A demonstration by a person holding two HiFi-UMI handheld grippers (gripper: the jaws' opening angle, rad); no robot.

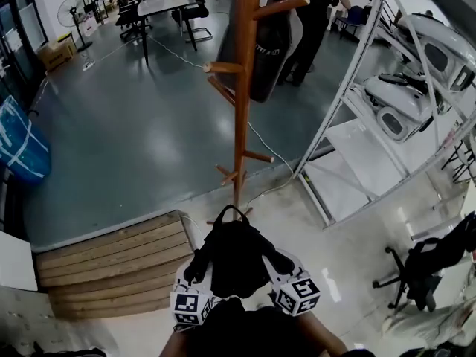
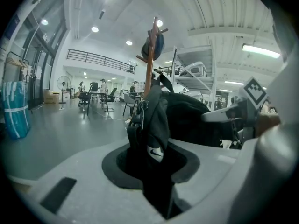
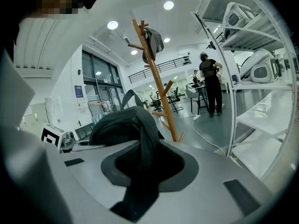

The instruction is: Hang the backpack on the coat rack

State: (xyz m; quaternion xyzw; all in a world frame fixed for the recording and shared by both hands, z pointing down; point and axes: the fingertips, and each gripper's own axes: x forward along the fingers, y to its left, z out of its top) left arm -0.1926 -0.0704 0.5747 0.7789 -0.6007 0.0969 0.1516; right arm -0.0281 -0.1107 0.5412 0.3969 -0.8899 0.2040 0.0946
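Observation:
A black backpack [image 1: 234, 255] hangs between my two grippers, just in front of me and short of the wooden coat rack [image 1: 242, 88]. My left gripper [image 1: 199, 268] is shut on its left shoulder strap [image 2: 152, 125]. My right gripper [image 1: 277, 265] is shut on the right strap [image 3: 142, 146]. The backpack's top loop [image 1: 230, 212] stands up toward the rack's base. The rack [image 2: 150, 55] rises ahead in the left gripper view, and the same rack [image 3: 156, 78] shows in the right gripper view; a dark bag [image 1: 256, 36] hangs from its upper pegs.
A white metal shelving unit [image 1: 387, 103] with white machine parts stands right of the rack. A wooden ramp [image 1: 111, 262] lies at the left. A person [image 1: 312, 21] stands behind the rack. An office chair [image 1: 420, 262] is at the right, a blue bag [image 1: 18, 143] at the far left.

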